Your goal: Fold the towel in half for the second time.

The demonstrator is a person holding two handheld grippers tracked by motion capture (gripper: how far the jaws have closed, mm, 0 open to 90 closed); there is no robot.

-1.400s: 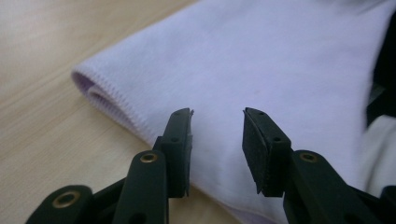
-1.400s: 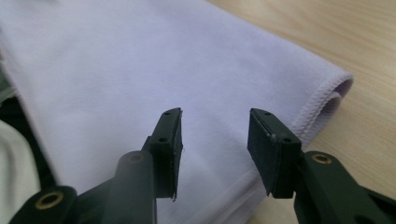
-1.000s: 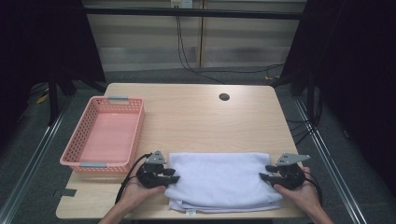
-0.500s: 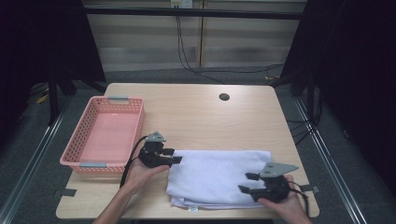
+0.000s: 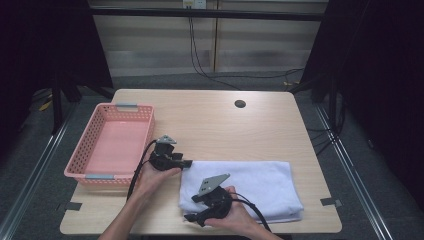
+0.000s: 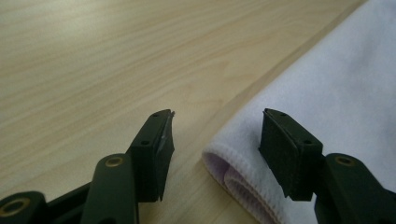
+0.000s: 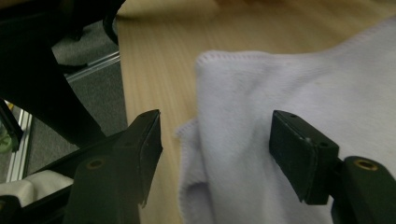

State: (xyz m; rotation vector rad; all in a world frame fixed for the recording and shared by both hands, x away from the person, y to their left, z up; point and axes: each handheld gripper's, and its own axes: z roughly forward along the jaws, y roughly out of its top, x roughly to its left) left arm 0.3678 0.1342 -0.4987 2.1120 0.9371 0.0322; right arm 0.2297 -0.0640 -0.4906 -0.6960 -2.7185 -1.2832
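— White towel [image 5: 250, 187], folded, lying flat on the near right part of the wooden table [image 5: 215, 120]. Where are the tongs?

— Both at its left end. The left gripper [image 5: 186, 162] sits at the far left corner of the towel, with the person's left hand [image 5: 152, 177] behind it. The right gripper [image 5: 192, 218] is at the near left corner, close to the table's front edge, held in the right hand [image 5: 235, 217].

— Pinching anything?

— No. The left gripper [image 6: 212, 154] has its jaws spread, and they have just been opening. The folded corner of the towel [image 6: 327, 93] lies between them on the wood, nearer the right-hand jaw, but the pads do not press on it.

— And the other one?

— Same story. The right gripper [image 7: 215, 149] is spread wide and has also just been opening. The layered corner of the towel [image 7: 303, 88] bulges up between the jaws, loose, with a gap to each pad.

— What else is on the table?

— A pink basket [image 5: 80, 175] on the left side, just beside the left hand, apart from the towel. A small dark round hole [image 5: 240, 104] is in the tabletop toward the far edge.
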